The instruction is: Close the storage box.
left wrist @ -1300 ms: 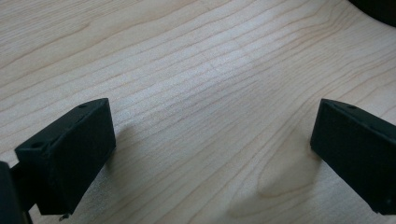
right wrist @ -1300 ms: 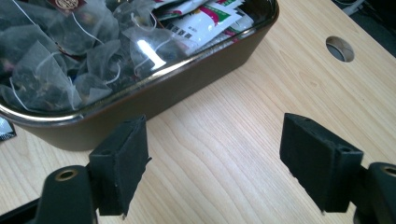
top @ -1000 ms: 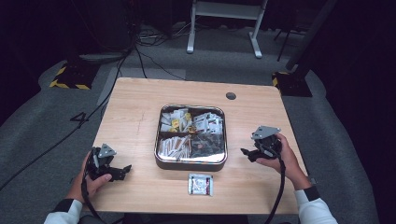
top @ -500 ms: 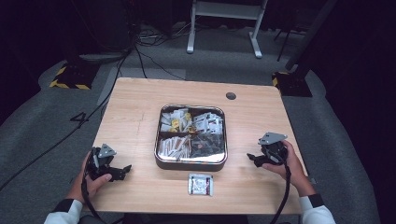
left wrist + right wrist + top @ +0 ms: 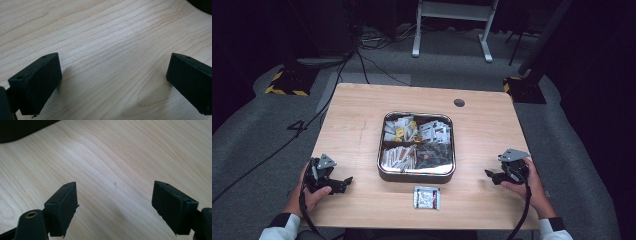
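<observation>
where the pale wood bench (image 5: 357,125) sits on grey carpet in a dark room, the sachet tray (image 5: 417,172) stands mid-bench, one packet (image 5: 426,197) just before it; left gripper (image 5: 343,182) and right gripper (image 5: 490,175) rest near the front corners, fingers apart, empty.

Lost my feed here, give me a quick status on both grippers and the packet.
Left gripper open, empty, low over table. Right gripper open, empty, right of tray. Packet lies flat before tray, untouched. Nothing in the way.
</observation>
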`<state>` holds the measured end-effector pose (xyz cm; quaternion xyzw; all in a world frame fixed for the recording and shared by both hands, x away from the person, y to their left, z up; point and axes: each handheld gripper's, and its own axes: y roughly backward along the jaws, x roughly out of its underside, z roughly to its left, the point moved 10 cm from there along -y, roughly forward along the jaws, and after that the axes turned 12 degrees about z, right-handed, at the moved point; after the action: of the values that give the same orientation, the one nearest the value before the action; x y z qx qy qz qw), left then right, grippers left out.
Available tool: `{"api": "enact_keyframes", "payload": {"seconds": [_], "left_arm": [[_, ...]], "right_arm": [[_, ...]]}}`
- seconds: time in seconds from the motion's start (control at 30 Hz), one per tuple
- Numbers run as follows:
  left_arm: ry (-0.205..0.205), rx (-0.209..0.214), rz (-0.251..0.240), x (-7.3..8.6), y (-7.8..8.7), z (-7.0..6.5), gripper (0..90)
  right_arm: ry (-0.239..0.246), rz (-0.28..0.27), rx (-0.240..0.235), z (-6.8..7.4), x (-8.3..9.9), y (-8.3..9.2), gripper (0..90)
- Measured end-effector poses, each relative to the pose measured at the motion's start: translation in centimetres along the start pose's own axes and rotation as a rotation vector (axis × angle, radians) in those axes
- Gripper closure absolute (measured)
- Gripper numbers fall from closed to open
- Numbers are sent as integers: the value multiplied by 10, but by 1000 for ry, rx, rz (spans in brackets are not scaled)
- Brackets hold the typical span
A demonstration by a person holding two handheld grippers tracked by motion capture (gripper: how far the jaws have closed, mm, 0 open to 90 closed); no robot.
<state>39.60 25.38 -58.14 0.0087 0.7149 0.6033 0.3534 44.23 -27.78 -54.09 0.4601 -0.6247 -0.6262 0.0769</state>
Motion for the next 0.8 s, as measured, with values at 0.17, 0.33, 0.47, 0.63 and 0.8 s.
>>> {"api": "enact_keyframes", "payload": {"seconds": [0.17,0.33,0.47,0.63,0.8], "left_arm": [[2,-1,0,0,0,0,3],[2,-1,0,0,0,0,3],[3,-1,0,0,0,0,3],[3,-2,0,0,0,0,3],[3,-2,0,0,0,0,2]], "right_arm": [[-39,2,18,-6,20,-3,210],[-89,-14,11,-10,34,-1,210],[-129,-34,-7,-13,43,3,210],[-169,-40,-22,-15,54,5,209],[-213,-47,-48,-14,63,3,207]]}}
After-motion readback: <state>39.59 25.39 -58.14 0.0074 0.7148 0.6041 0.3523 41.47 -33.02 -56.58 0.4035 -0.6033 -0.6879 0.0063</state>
